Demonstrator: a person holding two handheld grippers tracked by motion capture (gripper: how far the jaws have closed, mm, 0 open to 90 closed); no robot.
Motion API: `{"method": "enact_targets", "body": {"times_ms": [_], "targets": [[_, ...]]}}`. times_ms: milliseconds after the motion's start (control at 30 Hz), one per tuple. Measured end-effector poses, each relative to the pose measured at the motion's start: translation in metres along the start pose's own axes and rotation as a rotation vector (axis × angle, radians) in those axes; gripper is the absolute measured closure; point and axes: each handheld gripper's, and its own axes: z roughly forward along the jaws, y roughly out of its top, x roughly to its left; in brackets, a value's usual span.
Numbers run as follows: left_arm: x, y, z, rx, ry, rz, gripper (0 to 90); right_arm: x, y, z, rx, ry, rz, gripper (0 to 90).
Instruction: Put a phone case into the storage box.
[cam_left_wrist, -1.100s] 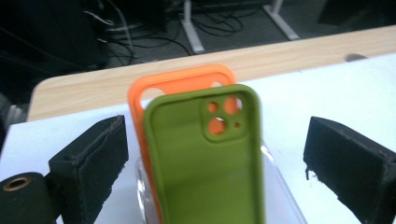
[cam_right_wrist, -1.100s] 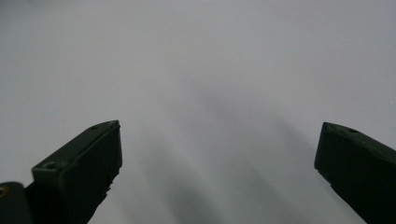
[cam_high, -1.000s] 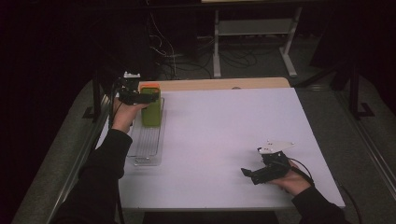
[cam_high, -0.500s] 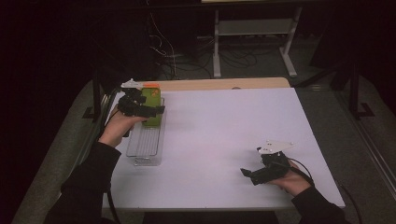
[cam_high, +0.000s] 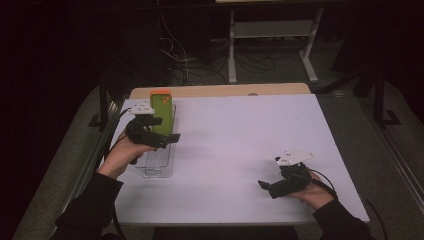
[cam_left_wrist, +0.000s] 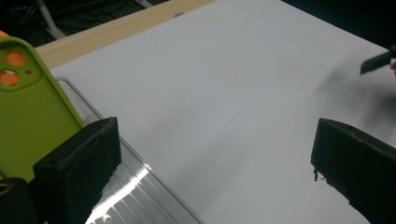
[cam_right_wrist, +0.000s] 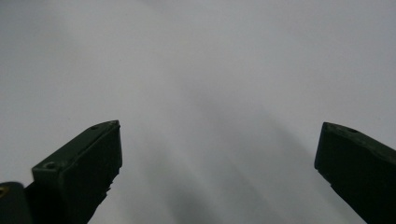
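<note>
Resting low on the desk (cam_high: 240, 130), my right hand-held gripper (cam_high: 263, 185) gapes wide, grasping nothing. Farther off, my left hand-held gripper (cam_high: 170, 140) hovers released over the clear tray (cam_high: 159, 167); the green phone case (cam_high: 162, 112) stands just behind it.

The room is dark — light falls mostly on the white table (cam_high: 240, 150), which takes up the middle and lower frame. A strip of pale wood (cam_high: 225, 90) edges its far side. At upper centre, cables (cam_high: 200, 60) tangle on the floor beside a grey metal shelf frame (cam_high: 272, 35). Grey floor (cam_high: 385, 150) runs along the right — a dark post (cam_high: 380, 95) stands there.
</note>
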Motion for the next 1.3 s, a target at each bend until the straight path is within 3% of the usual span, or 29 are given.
{"method": "enact_targets", "body": {"times_ms": [167,300,733,1300], "targets": [[-0.014,-0.014,-0.005,0.003,-0.035,0.038,1.3,0.0,0.002,-0.003,-0.02,0.004,0.0,0.3],[-0.023,-0.028,-0.007,0.001,-0.032,0.069,1.3,-0.001,0.003,-0.005,-0.021,0.012,-0.023,0.3],[-0.03,-0.068,-0.007,0.021,-0.051,0.071,1.4,-0.004,0.011,-0.015,-0.063,0.01,-0.013,0.3],[-0.035,-0.078,-0.001,0.048,-0.069,0.082,1.4,-0.006,0.014,-0.016,-0.076,0.006,-0.024,0.3]]}}
